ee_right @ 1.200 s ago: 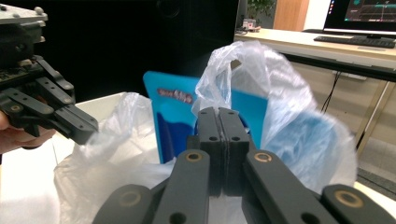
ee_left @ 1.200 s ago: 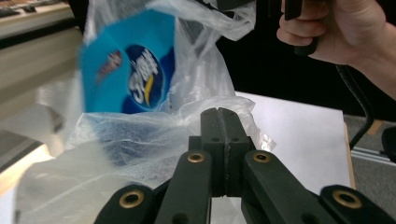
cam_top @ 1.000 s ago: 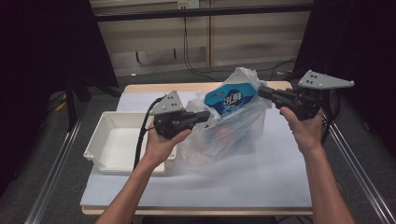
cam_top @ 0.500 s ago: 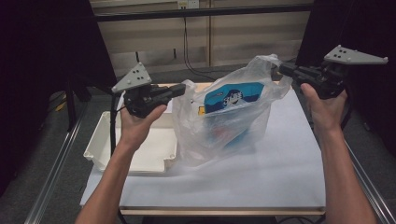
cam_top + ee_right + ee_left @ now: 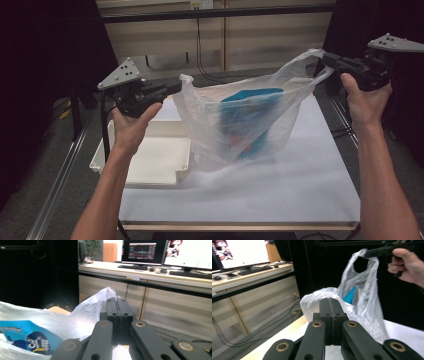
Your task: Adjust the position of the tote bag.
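My left gripper (image 5: 172, 88) and right gripper (image 5: 326, 59) are black, brass-bushed, each topped by a grey three-cornered plate; my forearms are bare.

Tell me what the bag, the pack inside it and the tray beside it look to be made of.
Bag: thin translucent plastic film, going by its crinkles and the colour showing through.
Blue pack: probably glossy printed plastic or foil; a sheen sits on its print.
White tray: likely rigid moulded plastic, matte, with smooth rounded walls.
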{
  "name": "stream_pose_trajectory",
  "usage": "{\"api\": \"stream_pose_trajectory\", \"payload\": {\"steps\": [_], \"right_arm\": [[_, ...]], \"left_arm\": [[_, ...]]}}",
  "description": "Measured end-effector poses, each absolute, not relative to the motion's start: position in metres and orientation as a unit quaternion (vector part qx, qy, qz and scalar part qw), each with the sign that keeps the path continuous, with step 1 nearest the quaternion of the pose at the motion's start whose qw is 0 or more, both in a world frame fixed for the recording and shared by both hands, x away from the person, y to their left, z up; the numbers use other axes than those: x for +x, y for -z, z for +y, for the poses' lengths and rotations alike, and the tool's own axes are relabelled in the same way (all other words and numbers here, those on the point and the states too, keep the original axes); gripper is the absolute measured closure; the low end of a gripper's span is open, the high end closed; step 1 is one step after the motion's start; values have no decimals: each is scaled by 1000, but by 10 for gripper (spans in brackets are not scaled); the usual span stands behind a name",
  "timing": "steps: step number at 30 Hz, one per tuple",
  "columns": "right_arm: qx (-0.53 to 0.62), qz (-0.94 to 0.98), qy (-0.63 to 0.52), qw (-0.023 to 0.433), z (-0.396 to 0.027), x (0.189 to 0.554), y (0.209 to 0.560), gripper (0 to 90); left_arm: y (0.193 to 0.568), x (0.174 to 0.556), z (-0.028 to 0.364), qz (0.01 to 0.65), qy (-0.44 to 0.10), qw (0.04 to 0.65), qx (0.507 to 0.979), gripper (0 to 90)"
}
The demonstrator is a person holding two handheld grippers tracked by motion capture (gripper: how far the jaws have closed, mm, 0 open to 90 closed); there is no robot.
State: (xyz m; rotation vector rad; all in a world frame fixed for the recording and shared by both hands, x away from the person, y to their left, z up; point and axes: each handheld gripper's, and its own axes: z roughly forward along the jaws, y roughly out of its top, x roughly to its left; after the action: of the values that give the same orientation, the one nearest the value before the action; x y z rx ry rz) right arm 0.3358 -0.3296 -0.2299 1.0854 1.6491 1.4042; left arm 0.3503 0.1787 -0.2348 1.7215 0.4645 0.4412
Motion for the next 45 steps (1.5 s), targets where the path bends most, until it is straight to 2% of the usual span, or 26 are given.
{"api": "stream_pose_trajectory", "payload": {"steps": [3,11,21,30,41,45], "right_arm": [[427,626,-542,363,-333,336,228,900],[438,629,-540,346,-329,348,240,900],[442,660,-515,323,-316,346,288,900],[463,657,-503,317,-334,338,314,900],[473,652,-516,292,-329,329,354,900],[475,655,-506,298,-326,328,361,900]], "left_arm": [[233,354,181,205,-189,609,742,900],[246,363,180,218,-182,605,744,900],[280,348,188,213,-170,606,747,900],[303,346,191,217,-161,595,757,900],[338,342,189,228,-143,575,773,900],[344,343,190,235,-144,566,778,900]]}}
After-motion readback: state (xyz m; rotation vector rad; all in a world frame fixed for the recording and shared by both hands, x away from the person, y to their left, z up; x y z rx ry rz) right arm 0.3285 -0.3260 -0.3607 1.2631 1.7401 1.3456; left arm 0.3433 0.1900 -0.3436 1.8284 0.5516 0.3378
